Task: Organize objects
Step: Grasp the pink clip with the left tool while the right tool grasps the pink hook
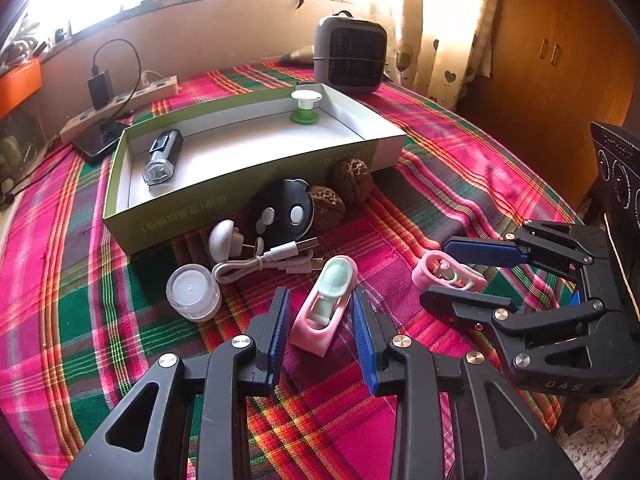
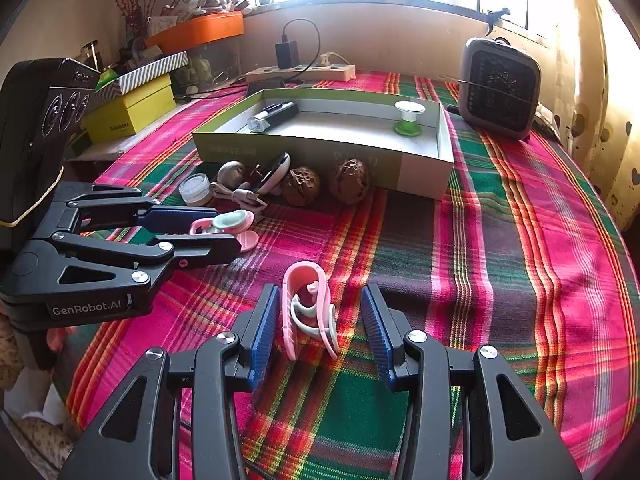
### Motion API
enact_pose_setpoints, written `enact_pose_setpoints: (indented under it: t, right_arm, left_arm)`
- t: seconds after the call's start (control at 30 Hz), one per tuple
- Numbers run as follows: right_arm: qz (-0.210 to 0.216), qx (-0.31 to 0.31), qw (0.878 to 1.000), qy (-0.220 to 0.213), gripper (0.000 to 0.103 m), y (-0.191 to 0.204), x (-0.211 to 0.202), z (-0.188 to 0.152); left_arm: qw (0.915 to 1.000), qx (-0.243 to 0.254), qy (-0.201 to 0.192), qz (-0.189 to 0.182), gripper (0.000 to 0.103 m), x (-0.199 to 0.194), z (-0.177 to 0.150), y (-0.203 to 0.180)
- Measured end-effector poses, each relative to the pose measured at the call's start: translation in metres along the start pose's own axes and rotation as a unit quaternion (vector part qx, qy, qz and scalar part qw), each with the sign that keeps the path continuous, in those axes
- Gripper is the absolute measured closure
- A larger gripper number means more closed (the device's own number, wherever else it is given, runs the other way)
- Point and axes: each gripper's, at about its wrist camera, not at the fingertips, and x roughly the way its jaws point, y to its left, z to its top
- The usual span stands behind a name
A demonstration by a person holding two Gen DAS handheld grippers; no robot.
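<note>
Box (image 2: 224, 148) wording blurred; left hand-held gripper (image 2: 230, 232) reads "GenRobot.AI".

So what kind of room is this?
Probably a room in someone's home: a plaid tablecloth under the window, a wooden cupboard beside heart-print curtains, and a small heater.

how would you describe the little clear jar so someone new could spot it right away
Start at the long green box on the plaid cloth. At its near left corner lies a cluster of small things; the clear jar stands at the cluster's left end, beside a coiled white cable. It alone is see-through, round and white-topped.
</note>
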Motion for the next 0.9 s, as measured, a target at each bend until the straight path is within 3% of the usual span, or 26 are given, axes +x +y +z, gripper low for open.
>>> enact_pose_setpoints:
  t: [0.23,0.57,0.8,0.9]
  right_arm:
    - [0.000,0.001,1.000,0.000,0.059,0.0013,0.0002,-0.0009]
    - [-0.003,0.001,1.000,-0.001,0.062,0.0004,0.0002,-0.0006]
    - [-0.002,0.002,1.000,-0.001,0.063,-0.0012,0.0000,-0.0004]
    - [-0.004,0.005,1.000,-0.002,0.072,-0.0019,-0.0002,-0.0007]
  left_arm:
    - [1.0000,0.002,0.001,0.005,0.075,0.0022,0.0015,-0.0018]
    - [0.9999,-0.007,0.001,0.014,0.087,0.0031,0.0031,0.0021]
    - [0.9999,-0.006,0.001,0.014,0.087,0.0037,0.0031,0.0016]
    - [0.9999,-0.007,0.001,0.014,0.087,0.0040,0.0031,0.0011]
